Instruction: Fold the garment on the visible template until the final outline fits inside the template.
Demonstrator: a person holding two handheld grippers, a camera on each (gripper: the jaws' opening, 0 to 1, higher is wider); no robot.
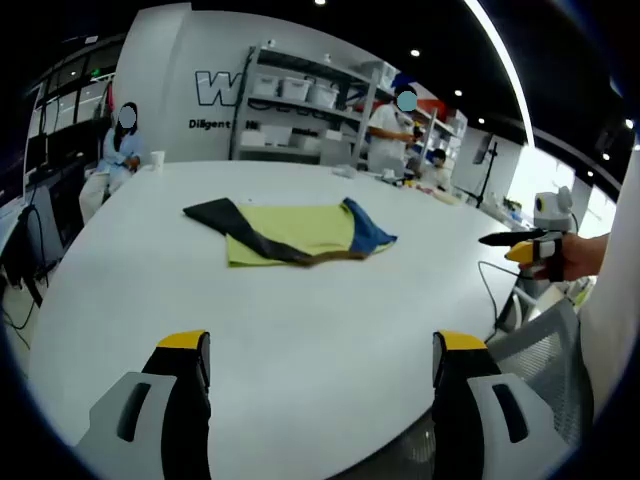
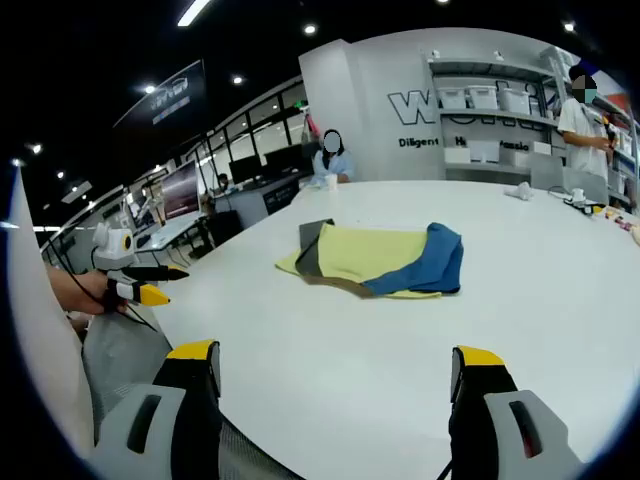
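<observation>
In the left gripper view, the left gripper (image 1: 320,375) hangs over the near edge of the white table (image 1: 300,340), its jaws spread wide with nothing between them. The garment (image 1: 290,233) lies well apart from it, near the middle of the table, on a yellow template (image 1: 300,228); a dark part sticks out past the yellow edge on one side and a blue part on the other. The right gripper (image 1: 520,243) enters from the right, off the table; I cannot tell there how open it is.

In the right gripper view, the right gripper (image 2: 335,385) is also wide open and empty, far from the garment (image 2: 400,262). I think both hands are held back so the whole cloth is visible before folding the overhanging parts.
</observation>
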